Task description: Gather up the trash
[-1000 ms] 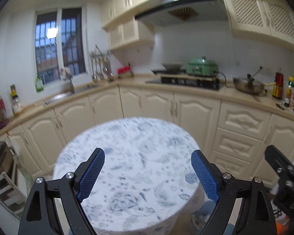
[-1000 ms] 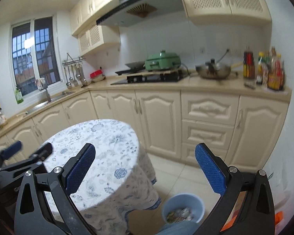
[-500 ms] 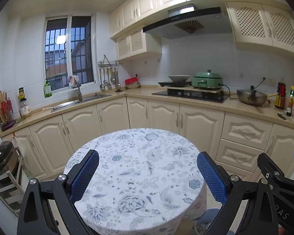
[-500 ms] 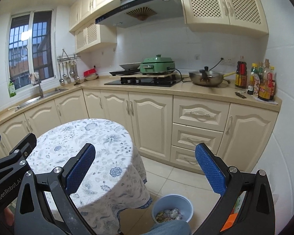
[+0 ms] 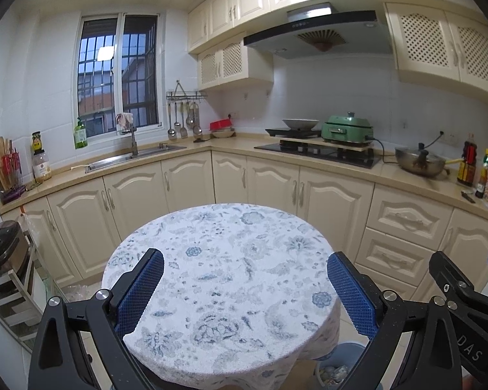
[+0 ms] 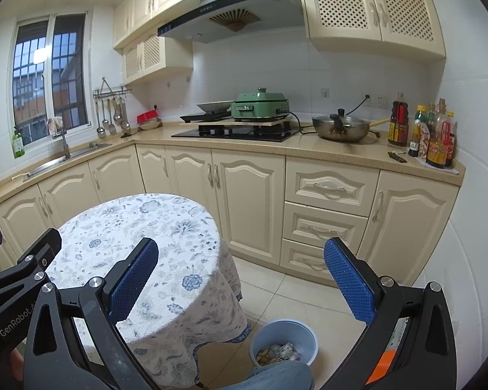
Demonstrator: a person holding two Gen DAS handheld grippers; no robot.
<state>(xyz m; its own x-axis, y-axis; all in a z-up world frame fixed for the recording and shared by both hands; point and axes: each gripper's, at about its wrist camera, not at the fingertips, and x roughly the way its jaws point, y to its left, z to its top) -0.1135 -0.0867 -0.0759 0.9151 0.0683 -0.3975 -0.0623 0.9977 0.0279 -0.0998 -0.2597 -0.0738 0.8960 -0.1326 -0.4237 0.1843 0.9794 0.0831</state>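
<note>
The round table [image 5: 227, 227] with a blue floral cloth has nothing lying on the part I can see. My left gripper [image 5: 244, 260] hovers over its near half, open, nothing between its blue pads [image 5: 140, 289]. My right gripper [image 6: 240, 247] is open too, held over the table's right edge [image 6: 211, 227] and the tiled floor. Below it a light blue bin [image 6: 283, 325] stands on the floor with crumpled trash [image 6: 276, 351] inside. In the left wrist view the bin [image 5: 341, 360] peeks out from under the cloth.
Cream kitchen cabinets [image 6: 250, 201] run along the back and left. The counter carries a hob, a green cooker [image 6: 260, 104], a pan and bottles [image 6: 436, 139]. A person's jeans-clad knee [image 6: 270, 377] sits beside the bin. A rack with a black pot [image 5: 0, 253] stands left.
The left gripper's jaws have spread a little wider and its view has rolled level and sharpened. The right view has also levelled, and the bin shows more fully.
</note>
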